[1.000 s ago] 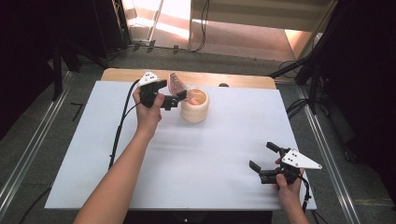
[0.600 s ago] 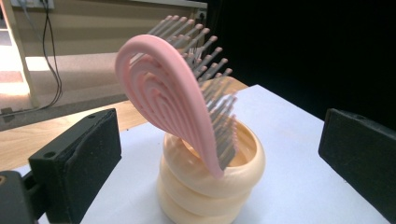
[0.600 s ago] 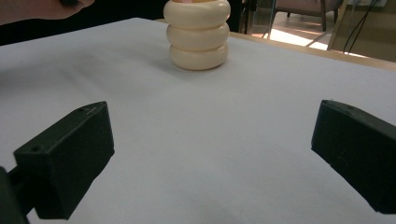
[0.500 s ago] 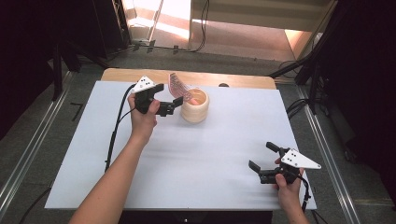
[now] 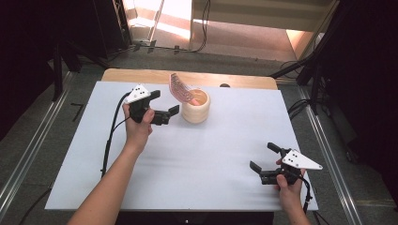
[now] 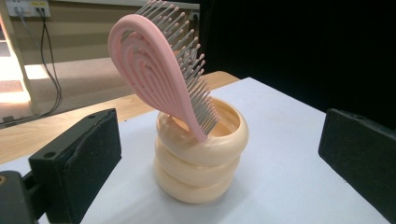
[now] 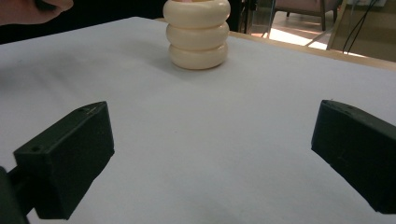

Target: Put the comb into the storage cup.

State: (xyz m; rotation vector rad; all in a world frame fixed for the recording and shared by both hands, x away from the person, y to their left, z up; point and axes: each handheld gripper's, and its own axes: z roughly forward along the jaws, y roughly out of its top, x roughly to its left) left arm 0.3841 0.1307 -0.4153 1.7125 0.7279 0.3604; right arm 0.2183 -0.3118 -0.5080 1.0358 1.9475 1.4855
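The left gripper view shows the pink brush (image 6: 161, 70) leaning handle-down in the cream ringed holder (image 6: 201, 158), just ahead between the left gripper (image 5: 163, 105)'s open jaws; the right gripper view cuts the brush off. The right gripper (image 5: 265, 157), jaws open and empty, sits well apart across bare white surface (image 5: 220, 154)

**Holder and brush, the lone obstacle at the far middle**

The cream ringed holder (image 5: 195, 111) stands on the white table cover (image 5: 211, 150), with a pink hairbrush (image 5: 180, 89) leaning up out of it toward the far left. The left gripper (image 5: 164, 105), jaws apart, sits just beside it. Between the holder and the right gripper (image 5: 265, 157) the sheet lies bare.
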